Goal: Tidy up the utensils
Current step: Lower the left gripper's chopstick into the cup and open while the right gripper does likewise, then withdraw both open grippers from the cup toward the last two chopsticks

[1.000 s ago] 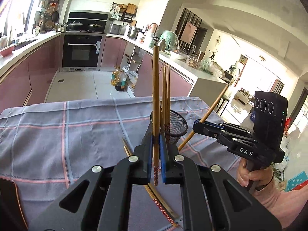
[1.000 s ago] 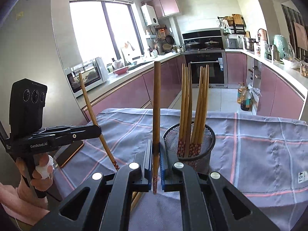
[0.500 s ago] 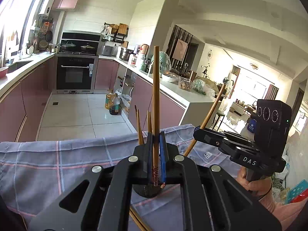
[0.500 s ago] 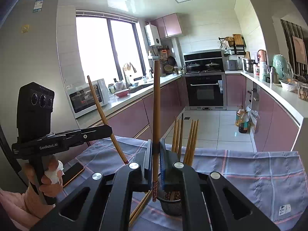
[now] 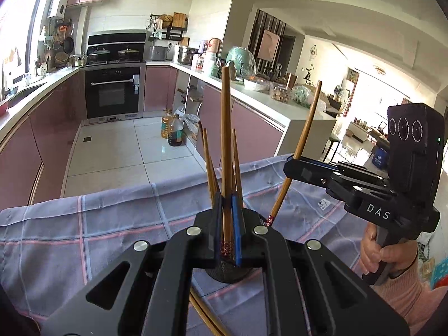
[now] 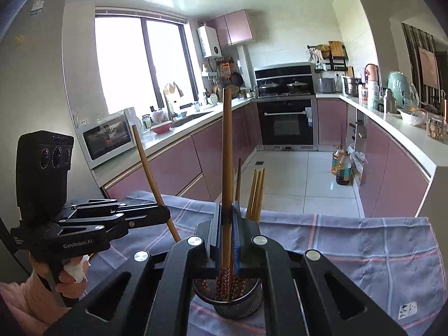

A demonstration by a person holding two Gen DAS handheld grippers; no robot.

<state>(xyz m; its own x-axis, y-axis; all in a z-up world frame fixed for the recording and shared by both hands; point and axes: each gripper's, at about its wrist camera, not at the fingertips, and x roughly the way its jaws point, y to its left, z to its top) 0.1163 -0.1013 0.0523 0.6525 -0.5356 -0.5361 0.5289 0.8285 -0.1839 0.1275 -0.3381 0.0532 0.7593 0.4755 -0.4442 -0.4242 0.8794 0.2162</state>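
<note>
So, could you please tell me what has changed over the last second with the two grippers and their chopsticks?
Both grippers have moved in over the mesh holder. The right gripper has brought its chopstick down until the patterned tip sits inside the holder; the left gripper now hangs directly above it with its own chopstick. Neither has let go: both stay clamped. The chopsticks already in the holder and the loose pair on the checked cloth are unchanged.

Bright daylight blows out the window (image 6: 126, 64); sharp centres, strong fisheye bending, dark vignetted corners.
</note>
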